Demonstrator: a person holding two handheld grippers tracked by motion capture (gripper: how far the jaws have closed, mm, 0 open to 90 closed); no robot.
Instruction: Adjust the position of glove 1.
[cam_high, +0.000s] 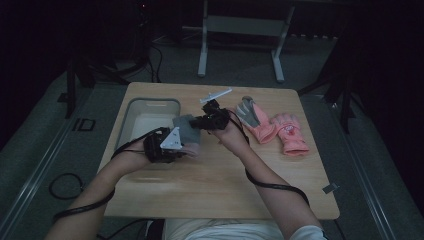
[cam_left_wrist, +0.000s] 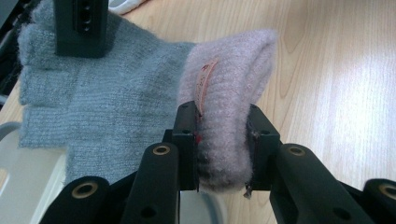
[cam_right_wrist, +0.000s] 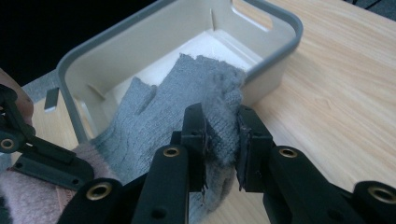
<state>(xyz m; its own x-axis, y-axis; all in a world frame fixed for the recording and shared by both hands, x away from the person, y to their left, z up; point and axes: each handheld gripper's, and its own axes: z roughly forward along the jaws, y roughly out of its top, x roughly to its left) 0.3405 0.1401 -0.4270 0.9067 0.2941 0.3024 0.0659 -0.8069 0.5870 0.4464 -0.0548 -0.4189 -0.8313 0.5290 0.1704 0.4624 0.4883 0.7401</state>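
The left gripper (cam_left_wrist: 223, 144) clamps the grey glove's (cam_left_wrist: 107, 93) pink cuff (cam_left_wrist: 233, 93) while the right gripper (cam_right_wrist: 222, 140) pinches its fingertip end, bin (cam_right_wrist: 275, 70) just beyond

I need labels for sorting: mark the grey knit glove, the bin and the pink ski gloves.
grey knit glove (cam_left_wrist: 107, 102), left gripper view, its palm.
bin (cam_right_wrist: 280, 23), right gripper view, its grey rim.
pink ski gloves (cam_high: 292, 135), high view, right glove's back.

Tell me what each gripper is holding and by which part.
Both hold one grey knit glove. The left gripper clamps its pink cuff; the right gripper pinches the finger end, beside the bin.
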